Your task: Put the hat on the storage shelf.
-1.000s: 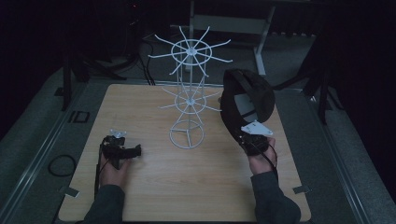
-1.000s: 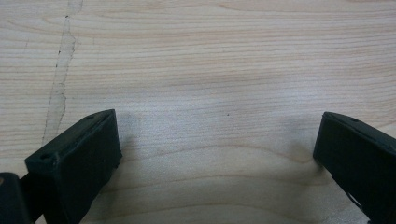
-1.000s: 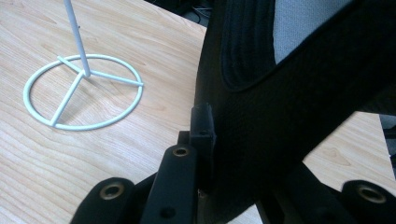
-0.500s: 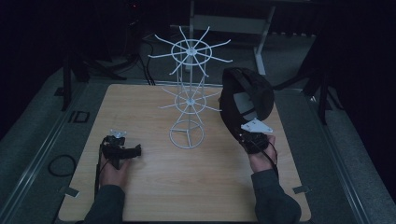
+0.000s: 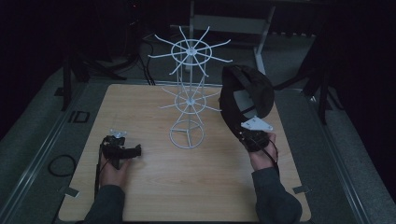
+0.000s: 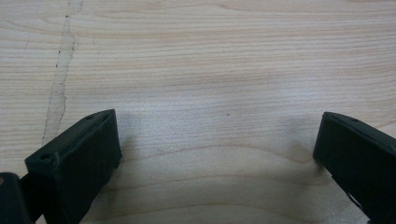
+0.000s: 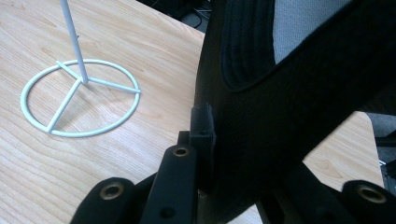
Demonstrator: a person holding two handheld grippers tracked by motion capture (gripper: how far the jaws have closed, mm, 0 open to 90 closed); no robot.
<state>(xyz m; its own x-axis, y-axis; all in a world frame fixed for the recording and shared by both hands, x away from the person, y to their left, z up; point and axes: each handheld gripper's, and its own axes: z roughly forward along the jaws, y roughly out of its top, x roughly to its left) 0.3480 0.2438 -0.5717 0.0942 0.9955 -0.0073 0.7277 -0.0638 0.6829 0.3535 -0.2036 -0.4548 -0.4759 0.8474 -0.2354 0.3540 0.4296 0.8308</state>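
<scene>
A black cap (image 5: 246, 93) with a grey lining is held up at the right of the table, just right of a white wire rack (image 5: 189, 93). My right gripper (image 5: 252, 135) is shut on the cap's lower edge; in the right gripper view the cap (image 7: 299, 93) covers most of the frame, clamped at the jaws (image 7: 210, 140), with the rack's ring base (image 7: 81, 98) to the left. My left gripper (image 5: 122, 150) rests low on the wooden table (image 5: 154, 186) at the left. Its jaws stand wide apart over bare wood (image 6: 215, 116), nothing between them.
The rack's spokes reach out at two levels, the lower ring close to the cap. Grey floor and dark stands surround the table; a cable loop (image 5: 60, 164) lies left of it.
The cap and right gripper have shifted slightly; the left gripper has stayed in place.
</scene>
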